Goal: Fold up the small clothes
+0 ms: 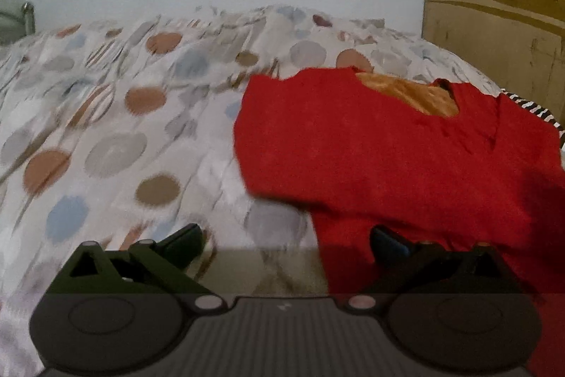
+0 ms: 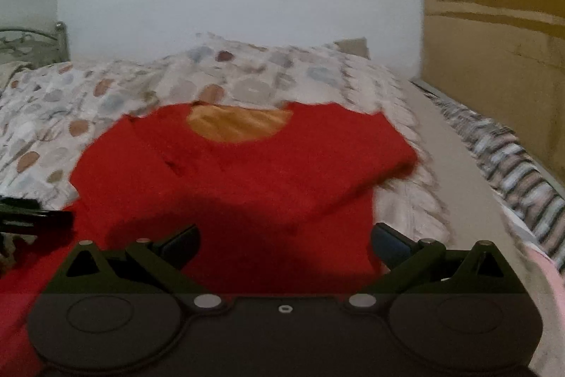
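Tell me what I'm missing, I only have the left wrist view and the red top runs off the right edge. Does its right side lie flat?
Observer: Yes, the red top is spread on the dotted bedcover, its right sleeve ending on the cover.
Operator: Where's the right gripper?
Observer: The right gripper hangs over the top's lower part, jaws wide, nothing between them.
Operator: Anything past that sleeve?
Observer: A striped cloth along the bed's right edge.
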`<state>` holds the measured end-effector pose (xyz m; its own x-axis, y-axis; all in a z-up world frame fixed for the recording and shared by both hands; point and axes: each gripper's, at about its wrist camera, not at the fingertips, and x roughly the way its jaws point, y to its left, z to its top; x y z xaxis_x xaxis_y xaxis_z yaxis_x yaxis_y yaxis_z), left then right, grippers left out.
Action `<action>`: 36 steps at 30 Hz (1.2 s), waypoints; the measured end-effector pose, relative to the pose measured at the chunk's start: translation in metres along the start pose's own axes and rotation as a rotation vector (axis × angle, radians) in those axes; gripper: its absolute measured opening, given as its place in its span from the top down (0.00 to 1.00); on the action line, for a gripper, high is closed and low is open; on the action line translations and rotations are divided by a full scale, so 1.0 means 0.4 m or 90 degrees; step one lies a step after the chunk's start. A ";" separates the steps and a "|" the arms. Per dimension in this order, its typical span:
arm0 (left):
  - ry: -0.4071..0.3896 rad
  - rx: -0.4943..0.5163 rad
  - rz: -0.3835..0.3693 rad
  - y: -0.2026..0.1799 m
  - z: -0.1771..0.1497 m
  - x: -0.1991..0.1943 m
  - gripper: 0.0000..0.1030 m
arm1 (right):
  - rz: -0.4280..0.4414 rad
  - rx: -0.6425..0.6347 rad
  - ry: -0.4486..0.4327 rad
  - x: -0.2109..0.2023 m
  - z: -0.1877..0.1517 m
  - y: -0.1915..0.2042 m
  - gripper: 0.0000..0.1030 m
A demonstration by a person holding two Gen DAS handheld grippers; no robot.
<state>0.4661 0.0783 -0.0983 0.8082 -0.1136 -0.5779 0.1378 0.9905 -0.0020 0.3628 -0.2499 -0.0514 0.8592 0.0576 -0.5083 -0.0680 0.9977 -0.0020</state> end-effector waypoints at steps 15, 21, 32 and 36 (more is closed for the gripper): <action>-0.123 -0.044 0.082 0.043 0.072 0.082 0.13 | 0.021 0.018 0.038 0.141 -0.039 0.026 0.00; -0.107 -0.077 0.152 0.082 0.085 0.086 0.27 | 0.032 0.030 0.040 0.144 -0.042 0.017 0.00; -0.040 -0.126 0.094 0.132 0.059 0.070 0.15 | 0.039 0.037 0.042 0.144 -0.045 0.012 0.00; -0.040 -0.135 0.103 0.145 0.010 -0.021 0.07 | 0.075 0.062 0.022 0.108 -0.035 -0.005 0.00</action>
<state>0.4695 0.1365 -0.0902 0.8451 0.0498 -0.5322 -0.1140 0.9895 -0.0885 0.3929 -0.2501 -0.0854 0.8302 0.1743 -0.5294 -0.1162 0.9831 0.1414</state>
